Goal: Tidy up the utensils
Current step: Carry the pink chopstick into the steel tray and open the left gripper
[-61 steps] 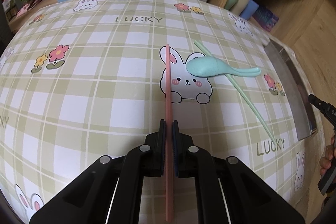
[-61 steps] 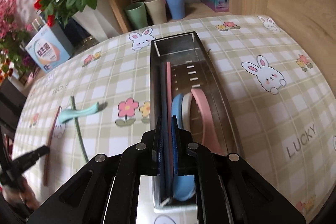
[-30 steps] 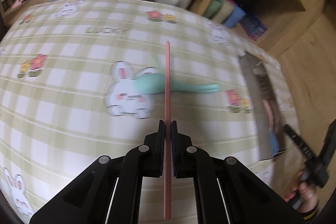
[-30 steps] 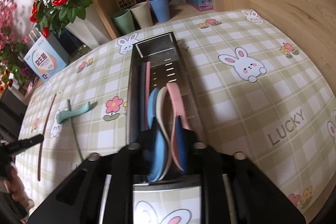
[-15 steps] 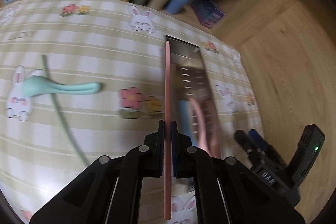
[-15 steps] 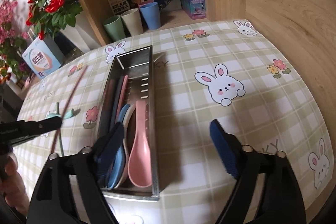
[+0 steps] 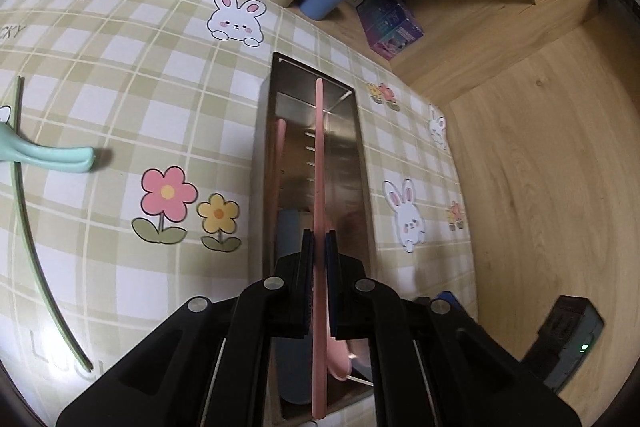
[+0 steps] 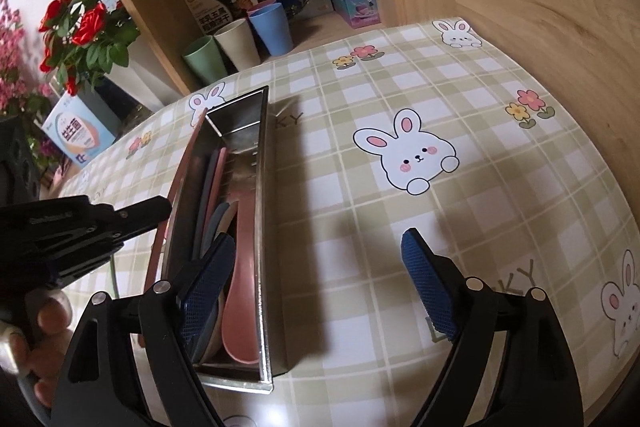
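Soft daylight from the left throws long shadows rightward across the tablecloth (image 8: 500, 131), with fisheye bending darkening every corner.

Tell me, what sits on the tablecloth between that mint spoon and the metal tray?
Only printed flowers on bare cloth lie between the mint spoon and the metal tray, as the left wrist view shows.

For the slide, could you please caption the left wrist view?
Left gripper holds a pink chopstick lengthwise over the steel utensil tray.
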Demonstrator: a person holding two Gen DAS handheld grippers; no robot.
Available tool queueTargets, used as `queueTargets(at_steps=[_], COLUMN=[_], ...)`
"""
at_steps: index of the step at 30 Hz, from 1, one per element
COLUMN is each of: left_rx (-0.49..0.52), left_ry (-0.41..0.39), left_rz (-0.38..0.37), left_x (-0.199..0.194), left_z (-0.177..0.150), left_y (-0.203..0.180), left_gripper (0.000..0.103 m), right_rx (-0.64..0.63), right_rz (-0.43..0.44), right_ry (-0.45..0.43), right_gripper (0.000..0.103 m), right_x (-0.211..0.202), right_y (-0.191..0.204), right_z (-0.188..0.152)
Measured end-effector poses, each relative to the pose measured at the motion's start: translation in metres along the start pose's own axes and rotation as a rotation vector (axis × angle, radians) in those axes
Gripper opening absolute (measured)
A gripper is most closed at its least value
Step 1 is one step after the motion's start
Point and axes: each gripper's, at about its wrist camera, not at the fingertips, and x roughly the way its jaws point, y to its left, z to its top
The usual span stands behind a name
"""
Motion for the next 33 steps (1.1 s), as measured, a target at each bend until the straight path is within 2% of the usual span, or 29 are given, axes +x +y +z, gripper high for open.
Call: queueTargets(at_steps=[13,19,24,28,32,33], left_rx=[0.121,0.127,0.142,0.157,0.184,0.197], left_ry=[-0.022,0.005,0.000,-0.016,-0.050,-0.056], left_rz=[0.080,0.106,0.088,0.064,0.077,0.092], left_x=[0.008,0.011,-0.003,-0.022,-0.048,-0.055], left_z=[-0.008,-0.010,-0.009,-0.005,0.004,0.009], left_y=[-0.007,-0.003,0.000,0.003,0.017,0.025], left_gripper=[0.006,0.006,0.008,0.015,0.020,0.024], right_rx=[0.046,0.046,0.051,0.062,0.106,0.114], right_rz=[0.011,0.006,0.009,0.011,0.017,0.016], right_ry=[0.011,0.015,0.008,0.005,0.003,0.001], right_gripper=[0.082,0.082,0.082,0.082,0.082,0.082], right_x=[0.002,0.002,-0.004,-0.007,-0.009,-0.009], right_y=[-0.004,-0.003,-0.002,0.000,-0.001,-0.001], right_z=[-0.006,-0.010,-0.010,-0.012,-0.013,-0.013])
